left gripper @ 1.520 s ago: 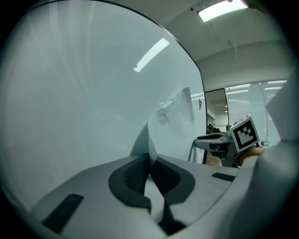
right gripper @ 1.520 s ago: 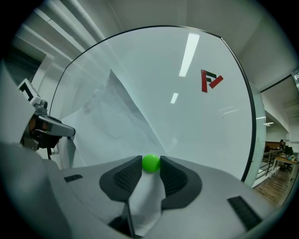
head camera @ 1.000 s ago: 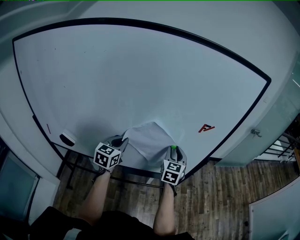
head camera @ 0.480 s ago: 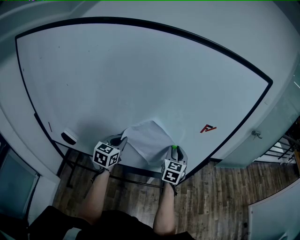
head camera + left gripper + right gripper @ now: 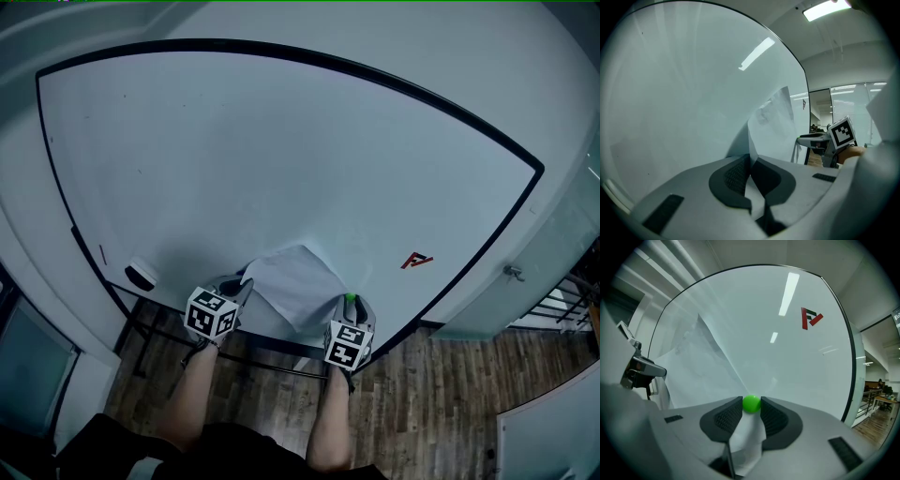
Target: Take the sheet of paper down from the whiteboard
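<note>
1. Between the pads of my left tool (image 5: 751, 160), one corner of the sheet of paper (image 5: 295, 281) is pinched flat. The jaws are clenched right down on it, and the sheet bows away from the whiteboard (image 5: 281, 159) on that side.
2. My right tool (image 5: 751, 406) is grasping the green magnet (image 5: 751, 402), one pad on either side. A strip of the paper lies between the jaws below it.
3. The sheet sits low on the board, just above its bottom edge and between the two tools. The red logo (image 5: 413, 260) is off to the right, well apart from it.
4. I see no other magnet on the sheet, so I judge the step in hand to be freeing this pinned corner.
5. To do it well, I would draw the magnet straight off the board rather than slide it, so it cannot drag or crease the paper.
6. The left pinch should stay firm but slack. Pulling before the magnet lets go could tear the corner.
7. Once free, the sheet will likely be limp and hang from the left grip, so I would bring it away slowly.
</note>
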{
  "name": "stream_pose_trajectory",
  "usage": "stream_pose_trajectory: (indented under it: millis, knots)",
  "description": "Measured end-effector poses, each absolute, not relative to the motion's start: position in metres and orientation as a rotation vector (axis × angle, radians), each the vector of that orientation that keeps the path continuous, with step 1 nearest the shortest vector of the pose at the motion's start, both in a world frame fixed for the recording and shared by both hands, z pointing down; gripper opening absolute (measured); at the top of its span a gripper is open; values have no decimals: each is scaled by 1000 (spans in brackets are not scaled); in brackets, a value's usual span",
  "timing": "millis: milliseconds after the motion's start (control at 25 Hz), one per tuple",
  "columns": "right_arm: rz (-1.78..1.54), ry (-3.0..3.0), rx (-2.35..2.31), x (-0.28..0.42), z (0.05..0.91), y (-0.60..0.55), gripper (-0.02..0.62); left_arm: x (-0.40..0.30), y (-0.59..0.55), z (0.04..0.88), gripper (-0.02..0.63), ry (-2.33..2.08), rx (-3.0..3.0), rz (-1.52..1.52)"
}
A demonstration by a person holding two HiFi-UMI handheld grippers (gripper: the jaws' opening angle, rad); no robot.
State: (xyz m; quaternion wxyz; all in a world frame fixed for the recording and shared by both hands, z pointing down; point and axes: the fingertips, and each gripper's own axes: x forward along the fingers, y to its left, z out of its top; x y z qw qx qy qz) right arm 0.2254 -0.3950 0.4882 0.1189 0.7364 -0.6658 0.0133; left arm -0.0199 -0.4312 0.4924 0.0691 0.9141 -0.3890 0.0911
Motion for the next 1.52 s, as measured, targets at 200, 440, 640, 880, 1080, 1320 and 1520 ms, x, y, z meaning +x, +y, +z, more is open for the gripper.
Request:
stream_pose_trajectory:
  millis: [200,440,640,880,1080,1320,1520]
  knots:
    - [46,-1952,2156,226,488,-395,132,-21,-428,492,20,-1172,2747,270]
    - [49,-1956,2159,228,488,-394,132,-28,-426,492,20,-1205,2723,260]
    - [44,-1943,2163,229,489,-394,132,-30,-421,493,20,-1195,2728,267]
    - [44,-1931,2159,228,490,-395,132,-45,-421,496,20,-1235,2693,256]
    - [41,-1924,2161,229,490,-394,133,-46,-416,494,20,-1236,2714,289]
    - [41,-1927,2158,225,491,-389,133,-42,-409,498,20,-1199,2735,336]
    - [36,-1932,2168,224,489,-379,133,-36,-405,495,20,-1182,2762,366]
